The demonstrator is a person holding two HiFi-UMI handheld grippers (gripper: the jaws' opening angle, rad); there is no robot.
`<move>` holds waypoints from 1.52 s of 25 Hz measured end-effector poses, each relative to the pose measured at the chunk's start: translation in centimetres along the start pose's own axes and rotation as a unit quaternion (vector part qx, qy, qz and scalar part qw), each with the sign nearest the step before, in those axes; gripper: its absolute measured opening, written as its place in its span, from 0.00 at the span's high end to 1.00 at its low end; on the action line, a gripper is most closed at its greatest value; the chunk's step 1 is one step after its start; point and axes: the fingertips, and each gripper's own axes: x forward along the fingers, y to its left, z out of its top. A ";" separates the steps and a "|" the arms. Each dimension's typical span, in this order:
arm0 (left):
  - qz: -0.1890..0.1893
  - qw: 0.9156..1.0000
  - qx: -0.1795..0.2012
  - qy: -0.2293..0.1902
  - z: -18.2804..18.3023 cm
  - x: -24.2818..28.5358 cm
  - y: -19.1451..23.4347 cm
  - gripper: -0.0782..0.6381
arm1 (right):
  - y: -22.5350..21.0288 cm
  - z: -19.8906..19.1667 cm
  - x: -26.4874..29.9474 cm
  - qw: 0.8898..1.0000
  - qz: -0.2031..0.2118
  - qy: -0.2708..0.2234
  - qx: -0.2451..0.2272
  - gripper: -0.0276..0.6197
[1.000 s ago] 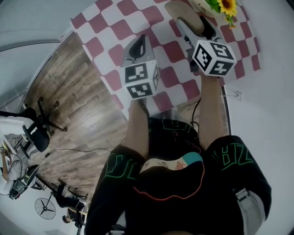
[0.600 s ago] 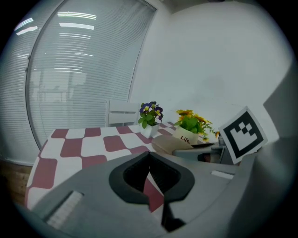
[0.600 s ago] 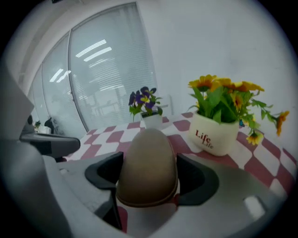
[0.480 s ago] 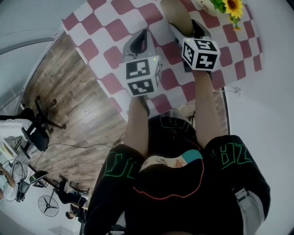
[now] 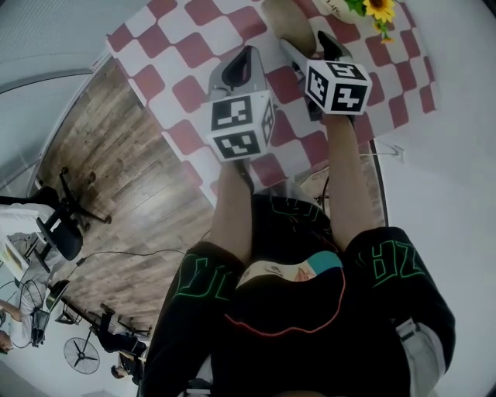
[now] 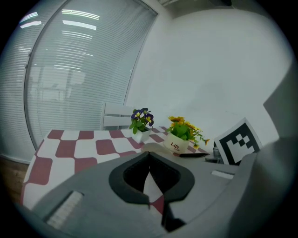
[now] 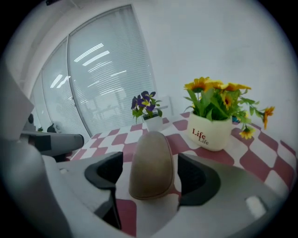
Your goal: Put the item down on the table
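A tan oblong padded item [image 5: 285, 27] [image 7: 151, 162] lies lengthwise on the red-and-white checked table [image 5: 194, 46]. My right gripper [image 5: 308, 44] [image 7: 151, 183] is open around its near end, with a thin strip of table showing between the item and each jaw. My left gripper [image 5: 239, 68] [image 6: 149, 155] hovers over the table to the left of the right one. It is shut, its jaw tips meeting with nothing held.
A white pot of yellow sunflowers [image 5: 364, 8] [image 7: 212, 132] [image 6: 179, 144] stands just beyond the item. A small pot of purple flowers [image 7: 151, 122] [image 6: 141, 132] sits farther back. The table's near edge [image 5: 256, 182] is by the person's legs. Wooden floor [image 5: 116, 170] lies left.
Both grippers have moved farther over the table, and the tan item has shifted left with the right gripper.
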 end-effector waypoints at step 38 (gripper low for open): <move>0.044 0.970 0.071 -0.229 9.6 -23.0 -9.7 0.88 | 2.8 7.4 -30.8 0.962 0.016 -0.264 -0.070 0.95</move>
